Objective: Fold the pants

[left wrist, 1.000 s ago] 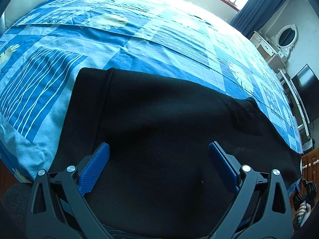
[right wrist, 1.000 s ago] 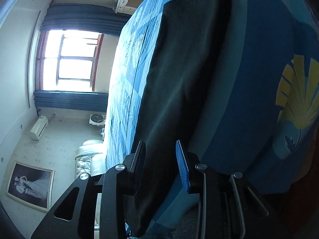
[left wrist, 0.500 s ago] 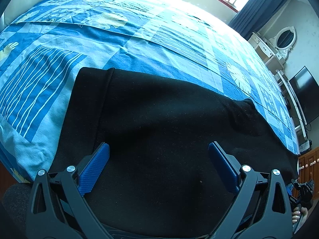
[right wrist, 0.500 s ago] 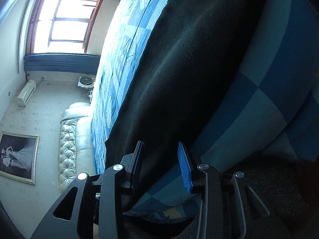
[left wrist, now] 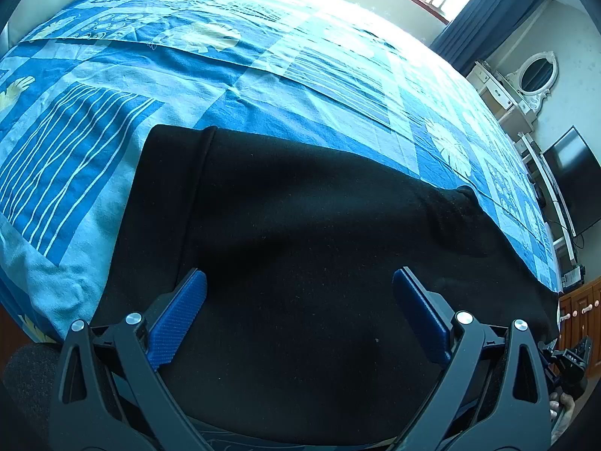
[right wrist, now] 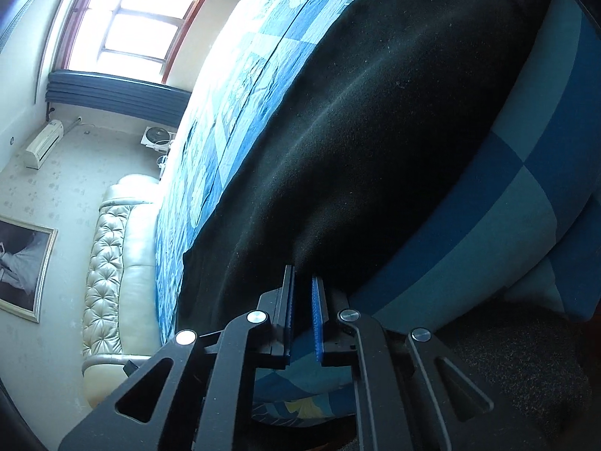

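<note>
Black pants [left wrist: 319, 225] lie spread flat on the blue patterned bedspread [left wrist: 263, 56], near the bed's front edge. My left gripper [left wrist: 299, 282] hovers over the pants, open wide, with nothing pinched between its blue pads [left wrist: 180, 312]. In the right wrist view the pants [right wrist: 375, 112] run away along the bed edge. My right gripper [right wrist: 302, 276] is at the near edge of the pants, and its jaws are closing to a narrow slit with the black cloth edge caught between the tips.
The bedspread [right wrist: 507, 206] drapes over the bed's side beside the right gripper. A tufted white headboard [right wrist: 112, 263] and a window [right wrist: 124, 18] lie beyond. A dresser with an oval mirror [left wrist: 535, 75] and a dark TV [left wrist: 574, 184] stand right of the bed.
The right gripper moved in along the bed edge and rolled. Its jaws went from apart around the pants' edge to nearly together on it. The left gripper stayed still and open.
</note>
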Demonstrator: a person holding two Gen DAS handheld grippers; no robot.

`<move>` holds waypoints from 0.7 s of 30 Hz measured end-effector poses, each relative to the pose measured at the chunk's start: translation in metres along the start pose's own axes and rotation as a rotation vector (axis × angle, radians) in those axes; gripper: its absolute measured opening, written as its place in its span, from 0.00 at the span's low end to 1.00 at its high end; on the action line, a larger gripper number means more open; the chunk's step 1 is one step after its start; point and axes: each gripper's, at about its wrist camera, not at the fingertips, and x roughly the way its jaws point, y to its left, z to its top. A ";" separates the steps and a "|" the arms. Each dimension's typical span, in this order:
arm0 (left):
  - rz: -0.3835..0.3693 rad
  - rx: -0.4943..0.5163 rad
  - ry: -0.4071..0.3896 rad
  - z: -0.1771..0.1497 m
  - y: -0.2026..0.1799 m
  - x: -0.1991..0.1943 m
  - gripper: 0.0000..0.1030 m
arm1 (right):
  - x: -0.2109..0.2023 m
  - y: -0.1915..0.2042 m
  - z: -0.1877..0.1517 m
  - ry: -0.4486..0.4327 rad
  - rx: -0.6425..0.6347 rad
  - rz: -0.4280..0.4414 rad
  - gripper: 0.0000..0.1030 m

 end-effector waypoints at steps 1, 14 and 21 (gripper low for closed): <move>0.001 0.000 0.000 0.000 0.000 0.000 0.96 | 0.000 0.000 -0.001 0.001 0.001 0.001 0.07; 0.009 0.015 -0.002 -0.003 -0.002 -0.001 0.96 | 0.005 0.008 0.003 0.050 -0.097 -0.076 0.10; 0.025 0.052 -0.009 -0.006 -0.006 0.000 0.96 | -0.062 0.026 0.050 -0.066 -0.276 -0.048 0.38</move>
